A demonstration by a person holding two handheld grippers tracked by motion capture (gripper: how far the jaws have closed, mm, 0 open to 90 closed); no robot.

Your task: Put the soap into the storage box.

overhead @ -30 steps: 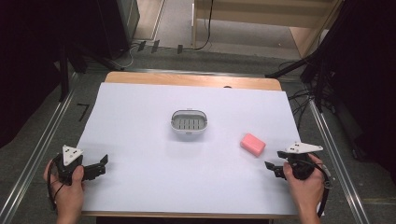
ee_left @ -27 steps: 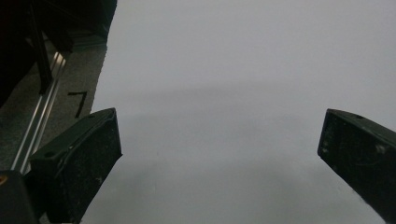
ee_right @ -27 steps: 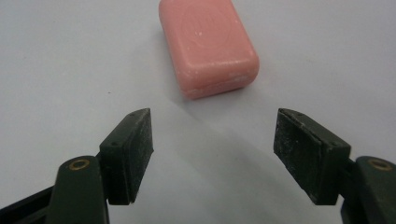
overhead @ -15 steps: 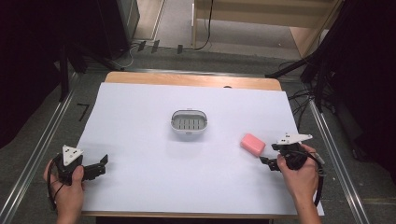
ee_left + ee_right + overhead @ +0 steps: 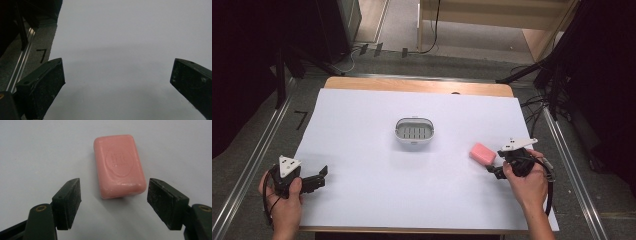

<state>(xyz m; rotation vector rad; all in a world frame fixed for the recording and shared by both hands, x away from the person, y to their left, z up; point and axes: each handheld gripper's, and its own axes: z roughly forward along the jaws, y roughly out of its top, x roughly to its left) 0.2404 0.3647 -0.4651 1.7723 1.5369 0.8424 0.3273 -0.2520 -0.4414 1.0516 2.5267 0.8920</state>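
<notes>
Right gripper (image 5: pixel 113 203): jaws part open with nothing between the pads. They've just been opening, and the gap is already wider than the short side of the soap bar (image 5: pixel 118 165). It sits low over the table (image 5: pixel 362 200) near the right edge, aimed at the bar from its near end.

The soap lies flat on the white sheet just ahead of the jaws, long axis running away from them and skewed a little. It's between the right edge and the soap dish (image 5: pixel 414 130), which stands mid-table, well apart.

To do the approach well, I'd say:
- Slide forward until the pads flank the bar's long sides around mid-length, not just the near end.
- Twist the wrist slightly to match the skew.
- Keep the pads low; the rounded edges look slippery and a high pinch could squirt it out.
- Close gently.

Left gripper (image 5: pixel 314 179): wide open, idle over the front left corner.
</notes>
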